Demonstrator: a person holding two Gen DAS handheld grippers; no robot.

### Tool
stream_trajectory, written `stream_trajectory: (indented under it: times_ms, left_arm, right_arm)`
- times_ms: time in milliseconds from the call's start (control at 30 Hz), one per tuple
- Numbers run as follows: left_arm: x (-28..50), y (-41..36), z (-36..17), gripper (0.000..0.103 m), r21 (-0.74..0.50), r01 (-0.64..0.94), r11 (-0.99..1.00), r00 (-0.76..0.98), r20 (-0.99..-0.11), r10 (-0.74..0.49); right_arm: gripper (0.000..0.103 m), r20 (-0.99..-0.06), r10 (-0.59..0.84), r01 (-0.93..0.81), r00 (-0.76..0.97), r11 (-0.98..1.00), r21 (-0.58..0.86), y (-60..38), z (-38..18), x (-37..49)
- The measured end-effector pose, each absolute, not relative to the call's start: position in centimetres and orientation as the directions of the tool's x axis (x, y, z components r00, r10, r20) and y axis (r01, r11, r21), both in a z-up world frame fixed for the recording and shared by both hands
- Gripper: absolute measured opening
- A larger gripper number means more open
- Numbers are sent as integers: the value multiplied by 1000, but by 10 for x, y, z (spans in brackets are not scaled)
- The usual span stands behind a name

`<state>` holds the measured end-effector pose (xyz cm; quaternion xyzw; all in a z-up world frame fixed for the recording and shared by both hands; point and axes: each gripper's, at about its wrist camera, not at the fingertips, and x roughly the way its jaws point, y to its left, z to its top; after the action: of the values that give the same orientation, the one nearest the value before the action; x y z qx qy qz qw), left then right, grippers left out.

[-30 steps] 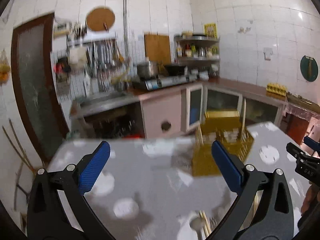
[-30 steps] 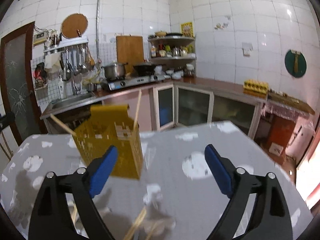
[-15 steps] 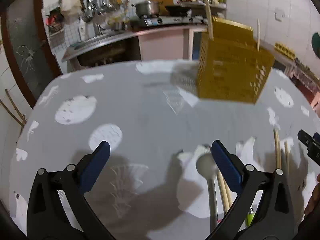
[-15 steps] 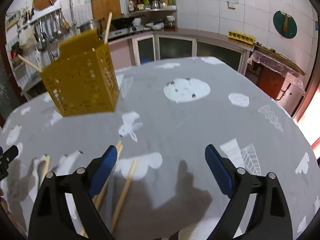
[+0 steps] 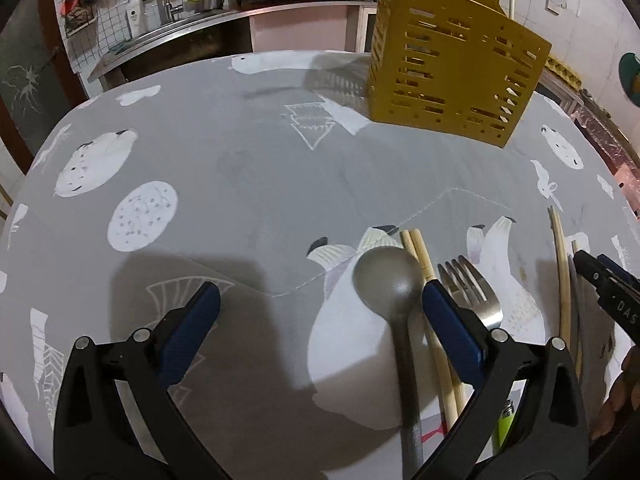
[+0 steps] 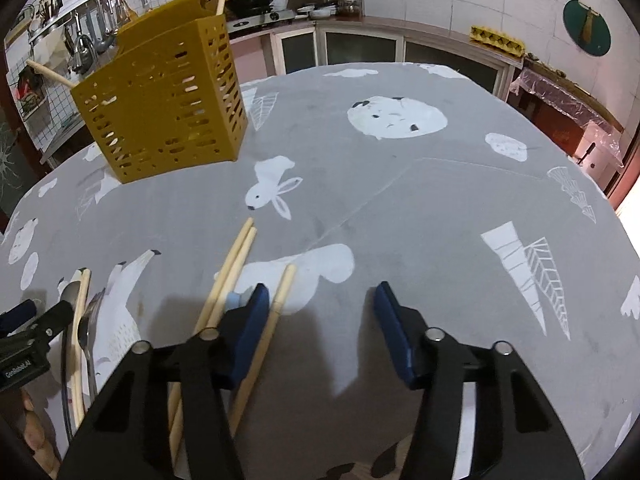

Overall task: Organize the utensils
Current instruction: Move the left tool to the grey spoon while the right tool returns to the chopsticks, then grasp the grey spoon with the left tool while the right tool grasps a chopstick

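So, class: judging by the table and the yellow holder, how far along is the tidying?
Done: a few chopsticks stand in the yellow holder. In hand: nothing; the left gripper and right gripper are open. Left: spoon, fork and loose chopsticks on the table.

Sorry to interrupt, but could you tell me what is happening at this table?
A person is tidying utensils with two handheld grippers. The left gripper hangs open over a grey spoon. The right gripper, its jaws just narrowing, holds nothing beside a loose chopstick. The yellow utensil holder stands farther back.
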<state>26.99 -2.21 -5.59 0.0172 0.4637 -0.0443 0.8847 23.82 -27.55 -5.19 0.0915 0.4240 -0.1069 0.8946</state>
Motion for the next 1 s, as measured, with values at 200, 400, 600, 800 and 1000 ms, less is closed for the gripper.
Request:
stream_trajectory:
  times_ms: [200,400,600,800,1000]
  left_arm:
    - [272,-30,-55,85,-14,112,994,569,-819,-76]
    - [277,-29,-54,75,-37,111,993,556,-826,-93]
    - [278,-28,-53,57,-35,103,994,540,-837,-85]
    - [282,-35,-54,58,-19,96,995,535,-842,-68]
    - [289,-37,-52,45,-22,78,997,516,-855,-59]
  right_arm:
    - [43,-774,-91,250,627,964,89,-273,-52,237]
    - [33,-781,-73,248,621,963,106,-271,-51,241]
    - [18,-795,-71,256,603,961,108,-267,-50,249]
    - [16,-799,-67,266,597,957,119,-266,-50,255]
    - [10,-794,-53,263,606,955,137,-267,-50,258]
